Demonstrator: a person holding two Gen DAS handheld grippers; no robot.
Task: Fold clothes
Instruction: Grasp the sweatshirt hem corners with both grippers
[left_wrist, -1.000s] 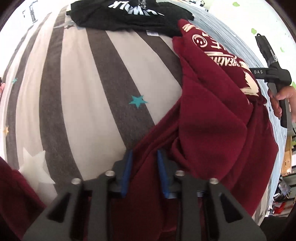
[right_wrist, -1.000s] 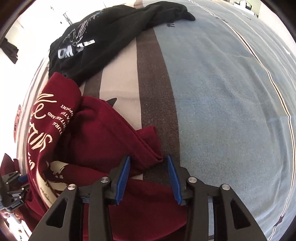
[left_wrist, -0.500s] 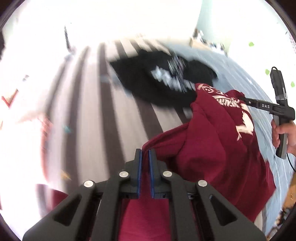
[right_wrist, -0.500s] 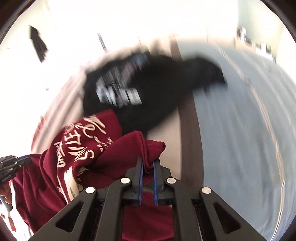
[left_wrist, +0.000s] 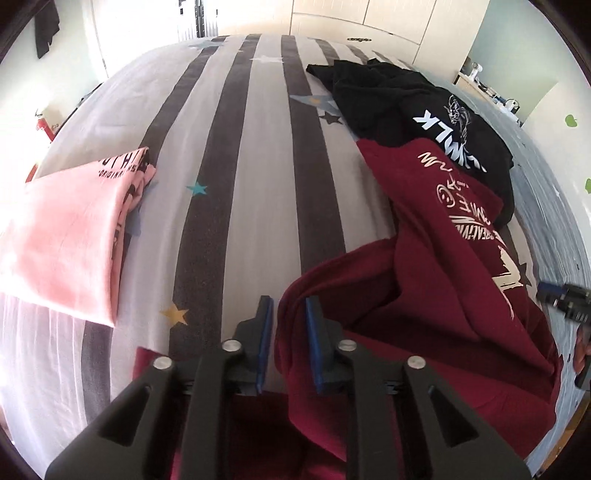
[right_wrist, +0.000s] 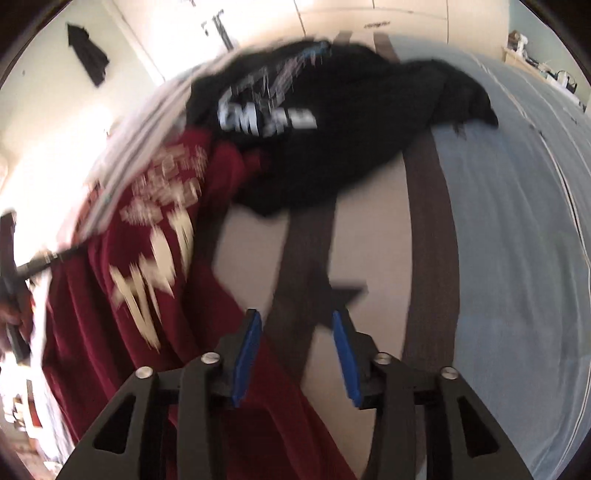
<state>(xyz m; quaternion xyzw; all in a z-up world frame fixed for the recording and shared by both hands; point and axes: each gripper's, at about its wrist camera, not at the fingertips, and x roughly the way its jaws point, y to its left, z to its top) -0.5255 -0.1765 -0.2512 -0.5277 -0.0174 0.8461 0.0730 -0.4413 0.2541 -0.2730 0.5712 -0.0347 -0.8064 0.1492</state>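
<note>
A maroon shirt (left_wrist: 424, 295) with cream print lies crumpled on the striped bed (left_wrist: 240, 184), at the right of the left wrist view. My left gripper (left_wrist: 289, 332) points down at its near left edge. Its jaws are opening; a fold of the maroon cloth stands between them against the right pad, with a gap at the left pad. In the blurred right wrist view the maroon shirt (right_wrist: 110, 314) lies left of my right gripper (right_wrist: 295, 350). Those jaws are opening too, with only bedsheet between them.
A black shirt (left_wrist: 424, 110) with white print lies bunched beyond the maroon one, also as the black shirt (right_wrist: 332, 129). A folded pink shirt (left_wrist: 62, 236) rests at the bed's left. A blue-grey sheet (right_wrist: 517, 240) covers the right side. The other gripper's tip (left_wrist: 565, 299) shows at right.
Half a second ago both grippers were shut on maroon cloth. Both now stand apart and the cloth has dropped from the right one. The left view has swung left, bringing in the pink shirt.
</note>
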